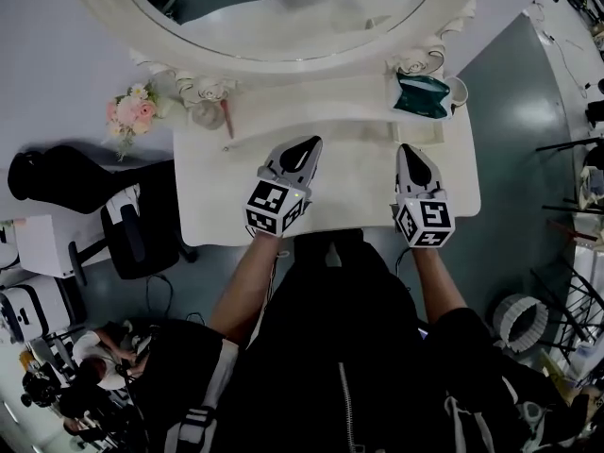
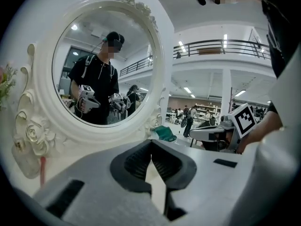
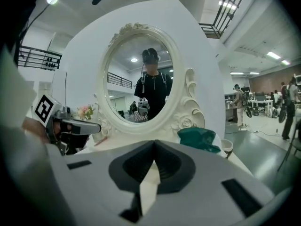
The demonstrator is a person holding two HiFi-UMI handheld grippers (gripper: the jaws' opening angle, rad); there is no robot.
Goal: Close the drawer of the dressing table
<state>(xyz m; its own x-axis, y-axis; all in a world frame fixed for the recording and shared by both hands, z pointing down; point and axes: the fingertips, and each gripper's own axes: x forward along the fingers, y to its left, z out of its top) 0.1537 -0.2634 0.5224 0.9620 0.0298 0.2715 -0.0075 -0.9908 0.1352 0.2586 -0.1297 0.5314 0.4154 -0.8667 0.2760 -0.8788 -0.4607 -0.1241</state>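
Note:
The white dressing table [image 1: 359, 173] with its oval mirror [image 1: 283, 12] stands in front of me. Its drawer shows in no view; the table top and my body cover the front. My left gripper [image 1: 309, 143] hangs over the left middle of the top, shut with nothing between its jaws. My right gripper [image 1: 411, 149] hangs over the right side, also shut and empty. In the left gripper view the closed left gripper [image 2: 151, 143] points at the mirror [image 2: 103, 65]. In the right gripper view the closed right gripper [image 3: 154, 143] faces the mirror [image 3: 141, 79].
A dark green bundle [image 1: 422, 97] and a white cup [image 1: 458, 91] sit at the table's back right. A flower bunch [image 1: 132, 109] and a thin red stick [image 1: 227, 121] lie at the back left. A black chair [image 1: 132, 225] stands left of the table, a white wire basket [image 1: 522, 321] at right.

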